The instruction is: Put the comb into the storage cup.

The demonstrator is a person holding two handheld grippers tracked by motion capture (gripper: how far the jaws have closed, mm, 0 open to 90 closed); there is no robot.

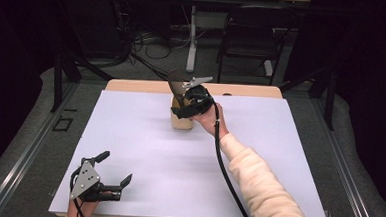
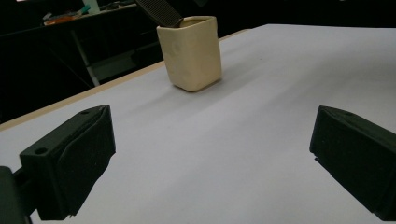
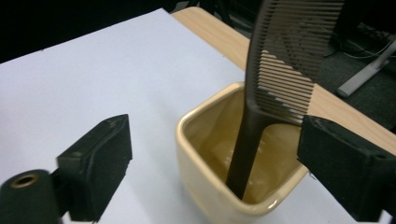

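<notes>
White sheet [image 1: 188, 158] over a wood-edged table [image 1: 132, 85], dark room behind with a chair [image 1: 247, 39], a table leg and loose cables on the grey floor. Right gripper [image 3: 215, 163] up at the far middle of the sheet, poised over the cream square cup [image 3: 210, 154] – jaws spread wide, nothing pinched, brown comb [image 3: 275, 79] standing handle-down in the cup and leaning on its rim, teeth up beside the right-hand jaw. Left gripper [image 2: 210, 158] low at the near-left corner, jaws wide apart, holding nothing – cup [image 2: 190, 52] well ahead of it.
</notes>
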